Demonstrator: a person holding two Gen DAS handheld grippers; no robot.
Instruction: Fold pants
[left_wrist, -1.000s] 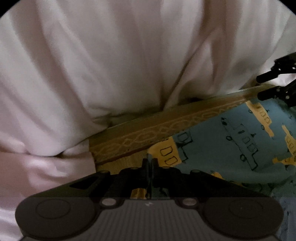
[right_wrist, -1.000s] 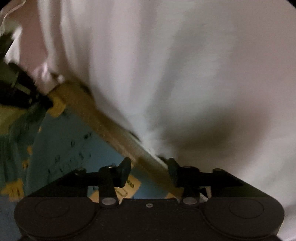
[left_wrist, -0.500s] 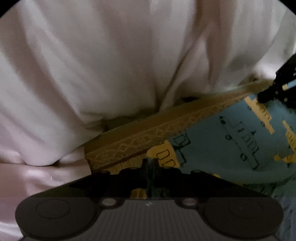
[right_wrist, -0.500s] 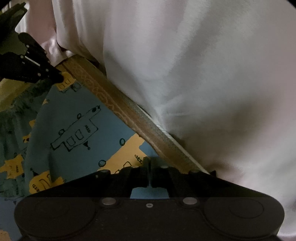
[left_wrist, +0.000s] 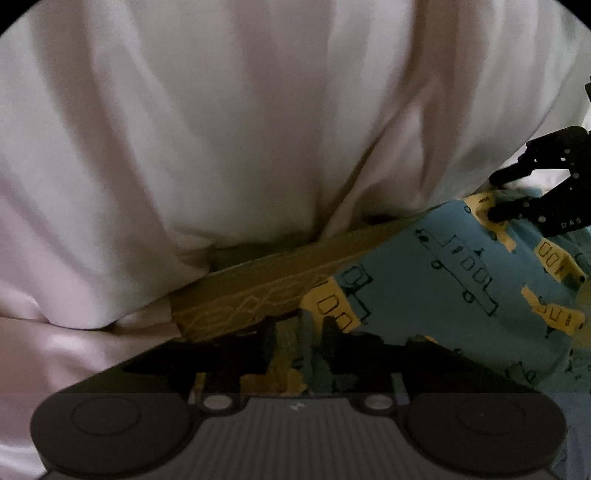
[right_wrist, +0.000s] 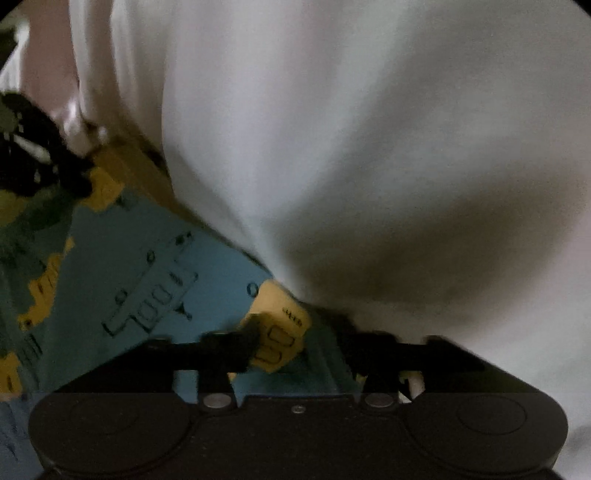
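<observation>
Both my grippers stand apart over the pants (left_wrist: 454, 266): left gripper (left_wrist: 297, 332), right gripper (right_wrist: 295, 339). I want them lifting clear without snagging cloth.

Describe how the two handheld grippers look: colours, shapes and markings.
Both are black. The left gripper has a grey ribbed housing, two round discs and two silver screws. The right gripper has a plain black housing with matching discs and screws. Its fingers are thin, with pale studs.
</observation>
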